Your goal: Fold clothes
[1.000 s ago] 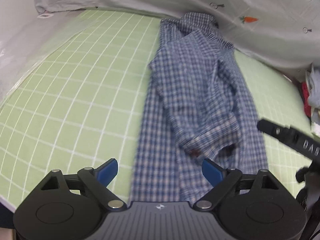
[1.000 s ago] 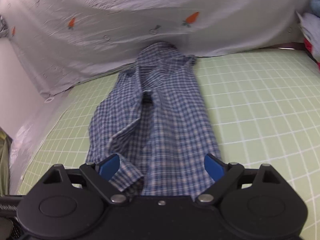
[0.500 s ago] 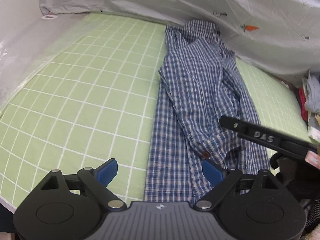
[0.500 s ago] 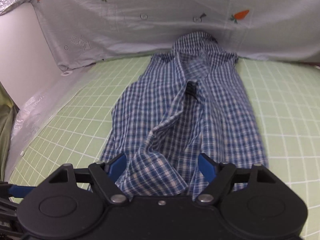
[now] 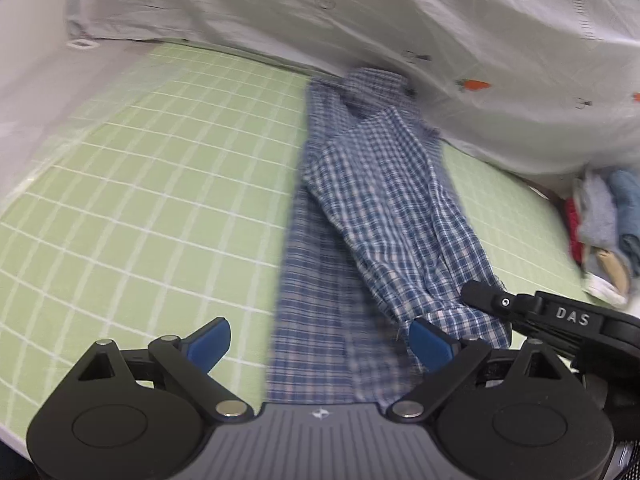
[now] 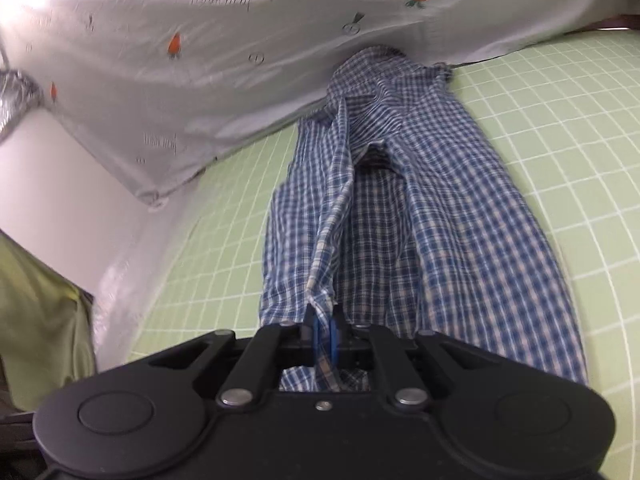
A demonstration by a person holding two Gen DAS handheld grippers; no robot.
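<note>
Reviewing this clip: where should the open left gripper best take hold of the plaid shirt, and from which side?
Probably the near hem of the plaid shirt, left of where the right gripper pinches it. The left gripper hangs open just above; coming down from the near side, since the hem lies flat there.

A light green mat [image 5: 152,184] ruled with a white grid is spread across the work surface and is seen from about 7 to 10 o'clock in the left wrist view. A pale grey sheet [image 6: 240,60] printed with small orange carrots is draped behind it, from 9 to 2 o'clock in the right wrist view. A heap of assorted garments [image 5: 604,228], red, grey and blue, is seen at 3 o'clock. An olive-green cloth [image 6: 36,312] is visible at 8 o'clock.
</note>
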